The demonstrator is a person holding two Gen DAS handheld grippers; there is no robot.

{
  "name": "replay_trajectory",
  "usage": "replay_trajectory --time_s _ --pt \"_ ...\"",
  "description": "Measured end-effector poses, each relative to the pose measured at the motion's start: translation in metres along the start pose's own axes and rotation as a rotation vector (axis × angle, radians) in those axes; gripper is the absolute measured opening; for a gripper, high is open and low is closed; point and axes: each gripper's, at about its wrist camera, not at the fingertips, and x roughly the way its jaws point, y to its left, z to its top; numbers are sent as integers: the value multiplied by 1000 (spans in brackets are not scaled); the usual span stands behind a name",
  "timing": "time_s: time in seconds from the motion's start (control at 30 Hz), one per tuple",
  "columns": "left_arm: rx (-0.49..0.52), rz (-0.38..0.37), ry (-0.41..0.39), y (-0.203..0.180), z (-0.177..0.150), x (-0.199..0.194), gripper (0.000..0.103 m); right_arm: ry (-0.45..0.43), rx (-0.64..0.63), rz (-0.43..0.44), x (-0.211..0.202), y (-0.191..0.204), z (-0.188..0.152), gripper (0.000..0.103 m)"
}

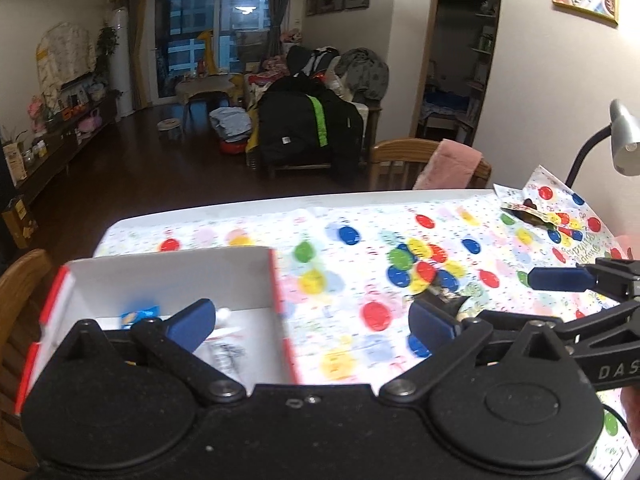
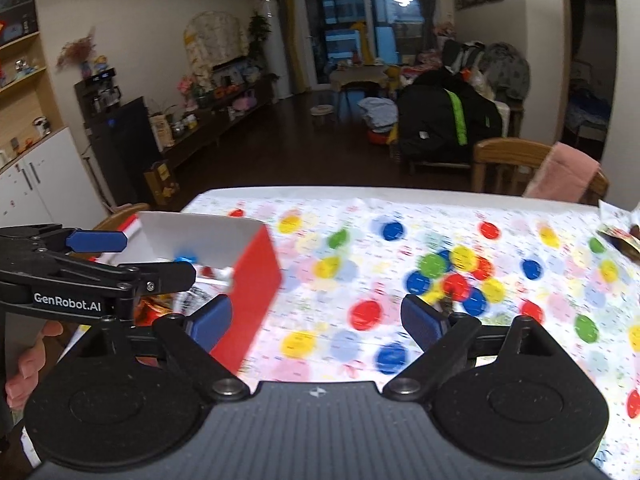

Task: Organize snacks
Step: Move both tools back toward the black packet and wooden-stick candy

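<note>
A white box with red outer sides (image 1: 276,280) stands at the table's left; its red side (image 2: 252,280) faces the right wrist view. Inside lie a blue packet (image 1: 140,314), a white wrapper and a gold-red packet (image 2: 152,306). My left gripper (image 1: 312,324) is open and holds nothing, its left finger over the box. My right gripper (image 2: 316,320) is open and holds nothing. A small dark wrapped snack (image 1: 444,296) lies on the cloth just beyond the right finger in both views (image 2: 446,302). More packets (image 1: 528,212) sit at the far right.
A dotted tablecloth (image 1: 360,240) covers the table. Wooden chairs stand at the far side (image 1: 404,160) and the left corner (image 1: 24,280); a pink cloth hangs on the far one. A desk lamp (image 1: 624,140) rises at the right. A hand (image 2: 28,360) shows at lower left.
</note>
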Motion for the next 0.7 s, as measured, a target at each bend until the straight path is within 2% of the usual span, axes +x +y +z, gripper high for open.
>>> replay_trajectory --time_s 0.5,0.7 --pt "-32 11 56 -97 13 72 103 35 6 -58 12 -103 -20 92" --pt "-64 10 125 -119 19 107 103 43 13 -73 27 -134 -30 92"
